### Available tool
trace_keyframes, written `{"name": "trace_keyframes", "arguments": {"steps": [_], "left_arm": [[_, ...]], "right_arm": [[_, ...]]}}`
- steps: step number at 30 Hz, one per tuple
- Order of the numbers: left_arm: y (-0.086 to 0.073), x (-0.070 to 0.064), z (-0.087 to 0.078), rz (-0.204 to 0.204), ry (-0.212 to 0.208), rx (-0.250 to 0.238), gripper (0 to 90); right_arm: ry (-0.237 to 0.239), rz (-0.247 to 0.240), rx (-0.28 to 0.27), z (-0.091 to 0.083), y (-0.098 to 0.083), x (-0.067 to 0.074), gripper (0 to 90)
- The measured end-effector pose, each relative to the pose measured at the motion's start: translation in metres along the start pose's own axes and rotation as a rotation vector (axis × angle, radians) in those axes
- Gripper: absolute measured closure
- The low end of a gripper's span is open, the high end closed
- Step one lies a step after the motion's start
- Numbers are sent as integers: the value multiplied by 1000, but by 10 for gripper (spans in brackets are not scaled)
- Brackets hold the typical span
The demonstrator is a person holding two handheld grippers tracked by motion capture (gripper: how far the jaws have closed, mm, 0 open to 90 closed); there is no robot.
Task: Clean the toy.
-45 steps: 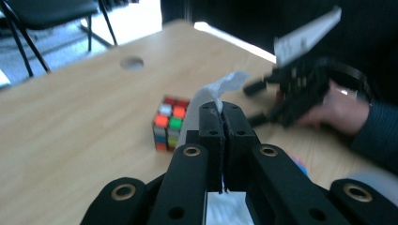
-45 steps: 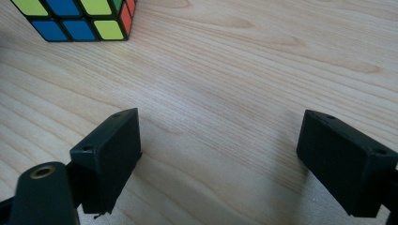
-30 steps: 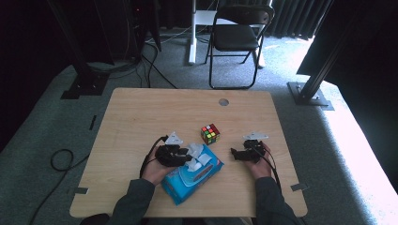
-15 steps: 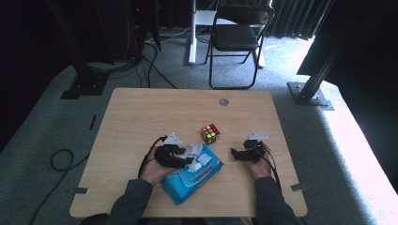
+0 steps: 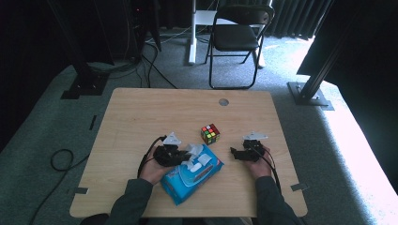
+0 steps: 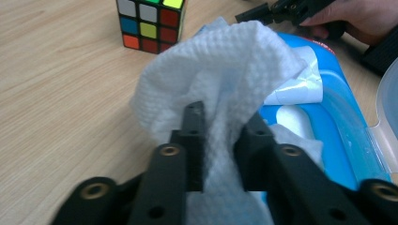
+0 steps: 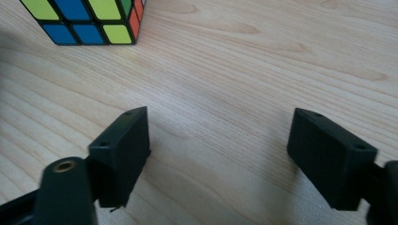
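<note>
Left gripper (image 6: 218,140) had just been closing and we saw its jaws pinching a white wet wipe (image 6: 220,75), pulled up from the blue wipe pack (image 6: 328,117) by the table's (image 5: 141,112) near edge. High view gave us only the pack (image 5: 192,176) beside that gripper (image 5: 180,152); the pinch was too small there. Right gripper (image 7: 218,150) stood wide, jaws just narrowing, over bare wood near the Rubik's cube (image 7: 84,21).

wipe pack (image 5: 192,174) on table (image 5: 141,117), cube (image 5: 210,134) just behind it
</note>
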State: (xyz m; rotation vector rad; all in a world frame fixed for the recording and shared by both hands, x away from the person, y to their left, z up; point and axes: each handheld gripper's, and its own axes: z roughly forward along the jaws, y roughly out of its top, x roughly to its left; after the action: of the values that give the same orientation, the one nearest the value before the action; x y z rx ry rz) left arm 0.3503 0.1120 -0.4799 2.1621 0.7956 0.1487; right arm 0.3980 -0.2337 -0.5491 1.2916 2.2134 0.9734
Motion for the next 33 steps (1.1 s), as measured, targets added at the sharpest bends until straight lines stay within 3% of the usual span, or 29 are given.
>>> {"name": "trace_keyframes", "arguments": {"steps": [3, 10, 16, 33], "left_arm": [[0, 0, -2, 9, 22, -3, 838], [0, 3, -6, 18, 72, -13, 846], [1, 8, -11, 3, 91, -33, 846], [1, 15, -21, -14, 118, -63, 845]], "right_arm": [[-3, 2, 6, 0, 1, 1, 252], [-22, -10, 7, -2, 5, 10, 325], [37, -24, -18, -4, 13, 25, 263], [105, -29, -69, 7, 46, 59, 176]]}}
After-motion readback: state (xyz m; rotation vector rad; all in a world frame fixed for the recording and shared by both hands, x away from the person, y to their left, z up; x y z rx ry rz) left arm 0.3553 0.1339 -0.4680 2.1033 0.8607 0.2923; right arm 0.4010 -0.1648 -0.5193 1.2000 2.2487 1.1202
